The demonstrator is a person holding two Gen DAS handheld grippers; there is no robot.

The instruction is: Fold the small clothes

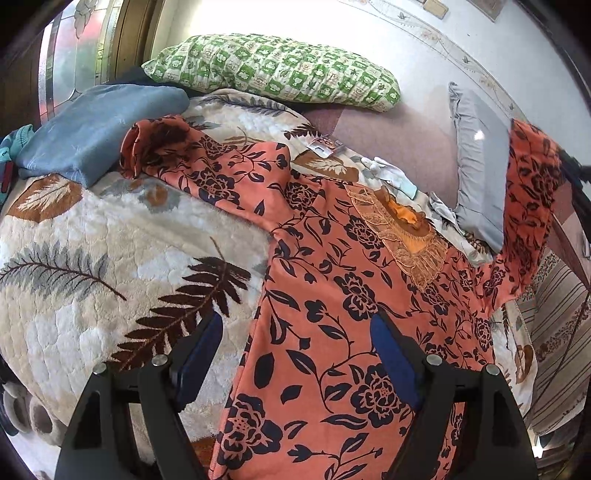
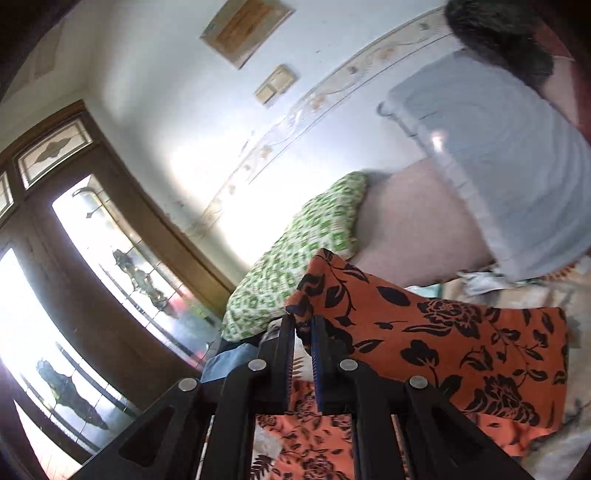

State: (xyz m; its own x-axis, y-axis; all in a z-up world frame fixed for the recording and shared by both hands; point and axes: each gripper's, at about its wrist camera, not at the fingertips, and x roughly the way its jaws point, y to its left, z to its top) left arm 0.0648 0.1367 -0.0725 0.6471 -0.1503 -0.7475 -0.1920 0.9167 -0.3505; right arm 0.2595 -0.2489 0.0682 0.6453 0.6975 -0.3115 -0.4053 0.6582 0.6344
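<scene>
Between the spread fingers of the left gripper [image 1: 295, 332], which pinch nothing, lies the body of an orange blouse printed with dark navy flowers [image 1: 332, 332], flat on a plush cream blanket with brown and grey leaves [image 1: 92, 295]. One finger hangs over the blanket, the other over the cloth. From this camera the garment reads whole: one sleeve [image 1: 192, 158] stretched toward a folded blue-grey cloth [image 1: 92, 129], a gold embroidered neckline [image 1: 410, 236] near the middle, and the other sleeve [image 1: 532, 199] lifted off the bed at the far right edge.

What lifts it shows only in the right wrist view: the right gripper [image 2: 303, 332] has its fingers pressed nearly together on the cuff of that raised sleeve [image 2: 424, 332], the fabric draping away to the right above the rest of the blouse.

Both cameras take in a green-and-white patterned pillow [image 1: 273, 66] against the white wall and a pale grey pillow [image 1: 480, 155]. Brown-framed stained-glass windows [image 2: 122, 266] fill the left of the right wrist view, where a person's dark hair [image 2: 498, 33] also shows at the upper right corner.
</scene>
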